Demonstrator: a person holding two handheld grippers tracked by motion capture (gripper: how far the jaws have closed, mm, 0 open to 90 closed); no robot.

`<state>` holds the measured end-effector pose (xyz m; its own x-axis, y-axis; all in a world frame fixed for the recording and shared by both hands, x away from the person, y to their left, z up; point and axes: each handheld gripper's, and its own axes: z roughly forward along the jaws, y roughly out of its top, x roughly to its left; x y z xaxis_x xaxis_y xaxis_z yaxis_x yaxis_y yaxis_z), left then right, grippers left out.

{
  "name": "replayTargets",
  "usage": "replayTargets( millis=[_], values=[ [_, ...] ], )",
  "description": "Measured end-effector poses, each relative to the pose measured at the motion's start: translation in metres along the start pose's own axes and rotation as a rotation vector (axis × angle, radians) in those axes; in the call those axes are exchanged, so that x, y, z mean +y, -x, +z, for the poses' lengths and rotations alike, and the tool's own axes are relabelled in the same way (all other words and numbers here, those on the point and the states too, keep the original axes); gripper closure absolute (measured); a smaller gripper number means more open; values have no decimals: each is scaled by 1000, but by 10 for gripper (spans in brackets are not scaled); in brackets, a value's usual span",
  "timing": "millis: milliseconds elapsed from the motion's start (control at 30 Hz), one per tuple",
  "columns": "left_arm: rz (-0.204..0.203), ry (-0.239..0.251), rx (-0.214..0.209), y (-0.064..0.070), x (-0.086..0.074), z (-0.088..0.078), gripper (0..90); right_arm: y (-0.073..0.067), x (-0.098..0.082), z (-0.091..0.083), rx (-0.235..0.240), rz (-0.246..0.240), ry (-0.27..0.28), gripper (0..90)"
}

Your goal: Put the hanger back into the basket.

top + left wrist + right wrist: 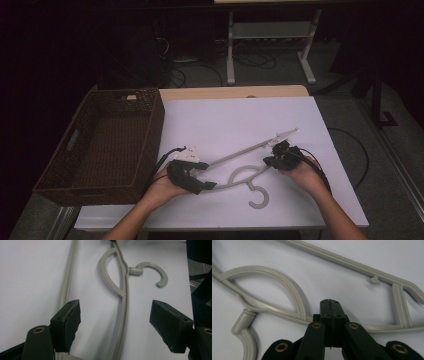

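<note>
on the white table (240,120), my left gripper (115,325) gapes wide astride the grey hanger (123,315); my right gripper (330,307) sits clamped shut, holding nothing.

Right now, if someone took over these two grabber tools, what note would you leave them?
Left gripper: open, jaws either side of the hanger's arm, not pressing it.
Right gripper: shut, pads together, at the hanger's lower bar.
Hanger: flat on the white table, outside the wicker basket to its left.
Done: both grippers brought to the hanger.
Left: probably grip and lift it.
</note>
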<state>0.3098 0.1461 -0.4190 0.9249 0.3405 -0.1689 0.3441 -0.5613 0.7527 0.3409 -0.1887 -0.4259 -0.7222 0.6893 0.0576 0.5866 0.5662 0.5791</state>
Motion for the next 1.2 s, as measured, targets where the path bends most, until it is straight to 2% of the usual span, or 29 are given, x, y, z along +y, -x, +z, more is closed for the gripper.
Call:
replayTargets(
  millis=[233,267,300,367,500,567,600,667,733,833,967,1067,1200],
  values=[
    [24,-3,-19,3,3,5,279,-5,-14,-11,6,15,32,875],
    [33,-8,-26,5,4,6,297,-6,-15,-20,-17,32,77,751],
    [45,-12,-28,6,5,8,297,-6,-15,-20,-17,32,77,751],
    [55,-17,-36,9,6,12,324,-9,-16,-32,-32,49,161,581],
    [83,-32,-51,12,9,22,410,-20,-27,-54,-51,57,330,360],
    [90,-42,-54,14,9,26,456,-25,-35,-63,-46,69,415,270],
    [92,-51,-52,15,9,29,470,-27,-39,-68,-47,80,460,236],
    [96,-67,-57,16,9,33,496,-31,-45,-75,-41,100,511,188],
    [109,-85,-48,18,10,38,519,-35,-52,-81,-62,103,548,171],
    [127,-108,-35,17,9,44,559,-39,-59,-85,-72,111,561,162],
    [139,-129,-31,18,9,49,606,-38,-59,-83,-76,102,551,161],
    [138,-138,-40,19,9,51,656,-37,-59,-80,-81,92,535,161],
    [148,-154,-43,20,10,54,702,-36,-59,-80,-76,108,533,161]
  ],
)
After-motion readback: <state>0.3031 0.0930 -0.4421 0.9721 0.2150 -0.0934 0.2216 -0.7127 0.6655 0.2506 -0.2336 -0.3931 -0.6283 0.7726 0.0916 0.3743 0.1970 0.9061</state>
